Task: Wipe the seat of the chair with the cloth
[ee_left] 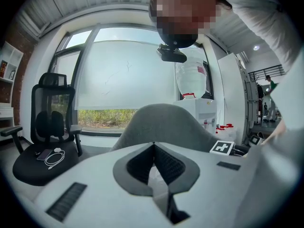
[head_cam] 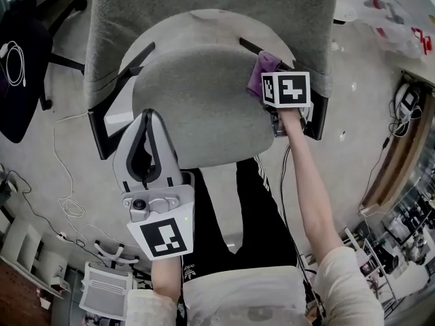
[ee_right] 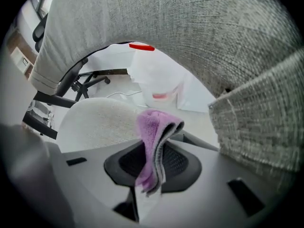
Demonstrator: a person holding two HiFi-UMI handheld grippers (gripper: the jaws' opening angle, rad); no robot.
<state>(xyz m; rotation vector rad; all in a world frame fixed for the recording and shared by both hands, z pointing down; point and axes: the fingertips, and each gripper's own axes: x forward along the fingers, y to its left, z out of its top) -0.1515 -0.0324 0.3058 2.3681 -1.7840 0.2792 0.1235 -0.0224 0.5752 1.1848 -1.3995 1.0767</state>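
The grey fabric chair fills the head view, with its seat (head_cam: 204,107) in the middle and its backrest (head_cam: 204,19) at the top. My right gripper (head_cam: 267,77) is at the seat's right rear, near the armrest, shut on a folded purple cloth (head_cam: 260,66). In the right gripper view the cloth (ee_right: 154,141) stands up between the jaws of the right gripper (ee_right: 152,148), with the seat (ee_right: 95,122) beyond it; whether cloth and seat touch I cannot tell. My left gripper (head_cam: 149,116) hangs over the seat's front left edge, shut and empty, its tips (ee_left: 153,144) meeting.
A black mesh office chair (head_cam: 20,66) carrying a white cable (head_cam: 12,60) stands at the left. Cables (head_cam: 68,182) trail across the floor. A white slatted crate (head_cam: 105,291) sits at bottom left and a white plastic bag (head_cam: 380,12) at top right. The person's dark trousers (head_cam: 238,216) are before the seat.
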